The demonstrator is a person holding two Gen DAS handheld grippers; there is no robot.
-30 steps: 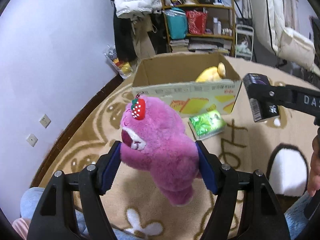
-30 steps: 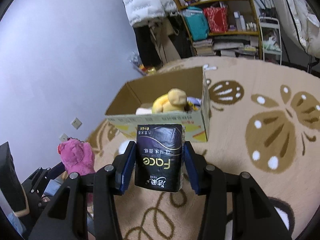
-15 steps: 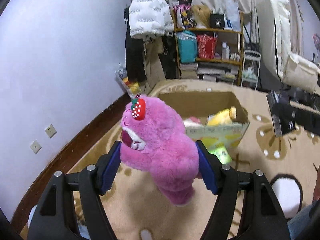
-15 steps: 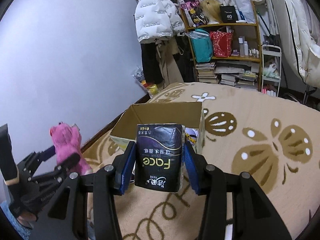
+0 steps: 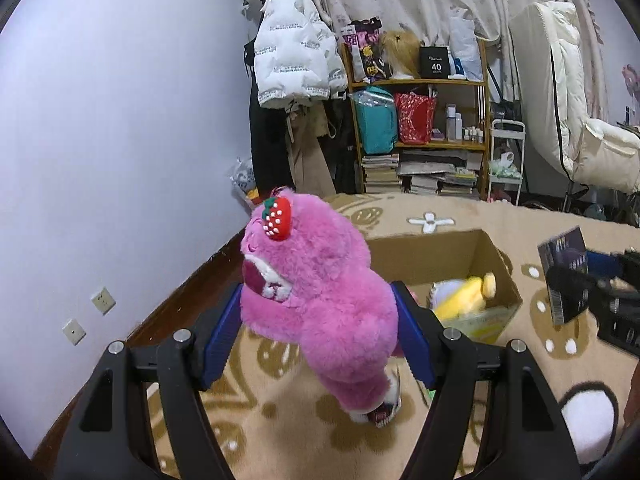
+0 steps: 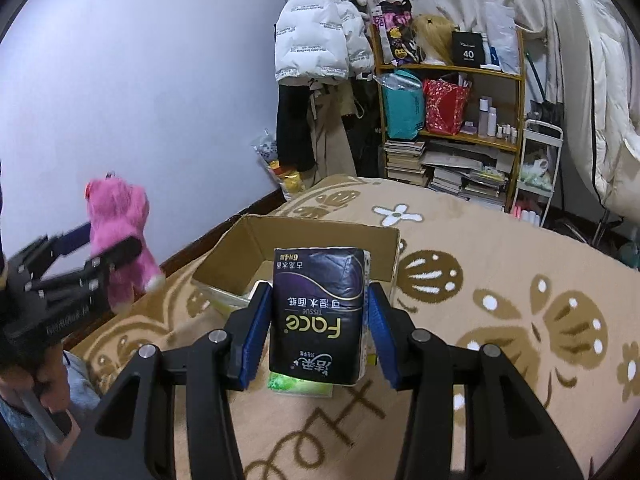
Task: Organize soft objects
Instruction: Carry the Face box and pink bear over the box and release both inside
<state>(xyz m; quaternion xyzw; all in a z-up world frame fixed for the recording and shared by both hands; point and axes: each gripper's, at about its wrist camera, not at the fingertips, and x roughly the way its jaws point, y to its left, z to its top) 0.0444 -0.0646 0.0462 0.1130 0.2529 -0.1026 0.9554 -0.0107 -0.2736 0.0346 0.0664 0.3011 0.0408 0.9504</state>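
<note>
The left tool is clamped on a pink plush bear, its blue pads pressed into the fur at the sides of the body; a strawberry charm sits on the bear's head, and its legs hang free below the pads. The right tool is clamped on a dark pack of Face tissues, held upright between its pads. Both loads are in the air above the patterned rug.

The open cardboard box stands on the rug just ahead of the tissue pack. In the left wrist view a yellow plush toy already lies in the cardboard box, and a green packet lies on the rug below the tissue pack, outside the box.

The likely step is carrying both items to the box, with at least the green packet left afterward. Several things could go wrong. The bear is gripped through thick, yielding fur, so it could slide out or pivot if swung fast. Its hanging legs could catch the near wall and tip the light box. The tissue pack squashes under pressure and could slip downward. The two tools are near each other on converging paths, so they could collide over the opening. Released too early, either item would land on the rug.
</note>
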